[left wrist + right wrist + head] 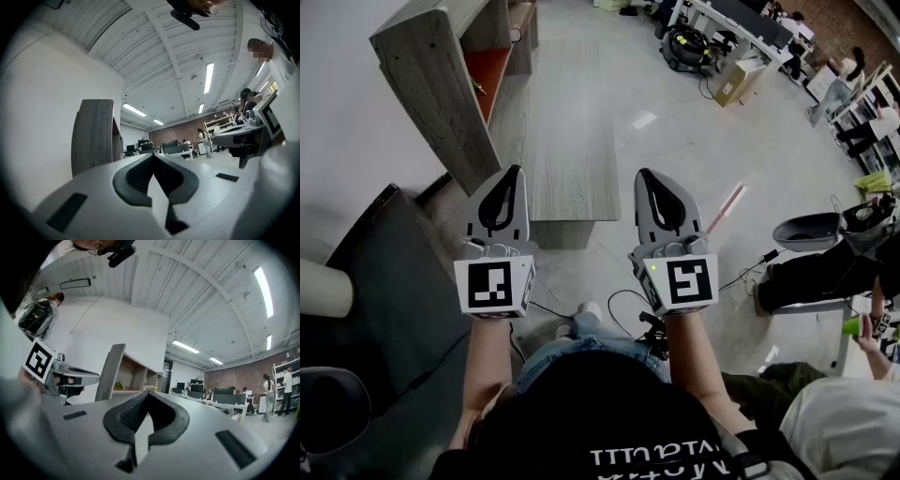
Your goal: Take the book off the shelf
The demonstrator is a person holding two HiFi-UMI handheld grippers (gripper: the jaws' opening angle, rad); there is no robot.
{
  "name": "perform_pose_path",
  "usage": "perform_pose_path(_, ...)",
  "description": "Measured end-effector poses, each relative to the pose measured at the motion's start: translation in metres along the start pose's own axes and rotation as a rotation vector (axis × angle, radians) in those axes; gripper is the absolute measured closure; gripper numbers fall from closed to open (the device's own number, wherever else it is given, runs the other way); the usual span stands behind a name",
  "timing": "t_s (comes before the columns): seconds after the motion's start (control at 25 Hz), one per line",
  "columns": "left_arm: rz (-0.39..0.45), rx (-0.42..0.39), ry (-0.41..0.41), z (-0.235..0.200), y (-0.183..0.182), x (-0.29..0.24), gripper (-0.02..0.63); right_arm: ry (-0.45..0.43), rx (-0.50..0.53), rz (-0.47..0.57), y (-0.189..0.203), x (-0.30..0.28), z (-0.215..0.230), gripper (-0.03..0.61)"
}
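Observation:
A grey wooden shelf (441, 84) with an orange inner panel stands at the upper left, against the white wall. I cannot make out a book on it; only a small green-yellow object (119, 386) shows on one board in the right gripper view. My left gripper (503, 178) and right gripper (651, 184) are held side by side in front of me, well short of the shelf, both pointing level. Each is shut with nothing between its jaws. In the left gripper view the shelf's side panel (93, 136) rises just left of the shut left gripper (153, 157). The right gripper (149, 394) faces the shelf's open compartments (133, 376).
A low grey table (572, 150) stands just beyond the grippers, right of the shelf. Cables (619, 305) lie on the floor near my feet. A seated person (825, 272) and a chair base (806, 230) are at the right. Desks and a cardboard box (736, 80) fill the far right.

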State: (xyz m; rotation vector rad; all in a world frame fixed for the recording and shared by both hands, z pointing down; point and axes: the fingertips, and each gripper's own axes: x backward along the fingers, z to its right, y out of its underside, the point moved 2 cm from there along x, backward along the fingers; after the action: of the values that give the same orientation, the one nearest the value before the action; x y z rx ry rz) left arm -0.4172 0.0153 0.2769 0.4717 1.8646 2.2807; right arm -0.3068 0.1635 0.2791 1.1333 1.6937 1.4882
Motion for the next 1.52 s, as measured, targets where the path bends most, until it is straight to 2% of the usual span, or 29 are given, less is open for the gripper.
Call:
perform_pose_path(0.4, 0.013, 0.012, 0.001, 0.000, -0.006, 0.009, 0.601, -0.012, 0.016, 0.000, -0.006, 0.011, -0.011, 0.565)
perform_pose_path(0.56, 0.010, 0.023, 0.023, 0.006, -0.003, 0.016, 0.601, -0.026, -0.023, -0.007, -0.003, 0.021, -0.018, 0.565)
perform_pose_path(0.6, 0.009, 0.025, 0.028, 0.008, -0.002, 0.017, 0.601, -0.038, -0.043, -0.017, 0.001, 0.022, -0.020, 0.536)
perform_pose_path(0.64, 0.008, 0.025, 0.033, 0.009, -0.001, 0.019, 0.601, -0.050, -0.066, -0.029, 0.005, 0.023, -0.023, 0.367)
perform_pose_path(0.68, 0.007, 0.024, 0.036, 0.010, 0.000, 0.020, 0.601, -0.053, -0.087, -0.038, 0.008, 0.025, -0.024, 0.235)
perform_pose_path(0.76, 0.007, 0.022, 0.046, 0.014, 0.001, 0.025, 0.601, -0.021, -0.099, -0.053, 0.014, 0.031, -0.023, 0.210)
perform_pose_path(0.96, 0.008, 0.030, 0.060, 0.021, 0.001, 0.030, 0.601, 0.024, -0.107, -0.101, 0.021, 0.042, -0.019, 0.206)
perform_pose_path(1.12, 0.012, 0.027, 0.079, 0.029, 0.000, 0.023, 0.601, 0.053, -0.053, -0.122, 0.024, 0.036, -0.008, 0.206)
perform_pose_path(1.36, 0.004, 0.012, 0.058, 0.031, 0.006, -0.002, 0.601, 0.010, 0.056, -0.249, 0.042, 0.008, 0.004, 0.206)
perform_pose_path(1.52, 0.003, 0.006, 0.019, 0.038, 0.008, -0.030, 0.601, -0.026, 0.111, -0.323, 0.060, -0.012, 0.029, 0.207)
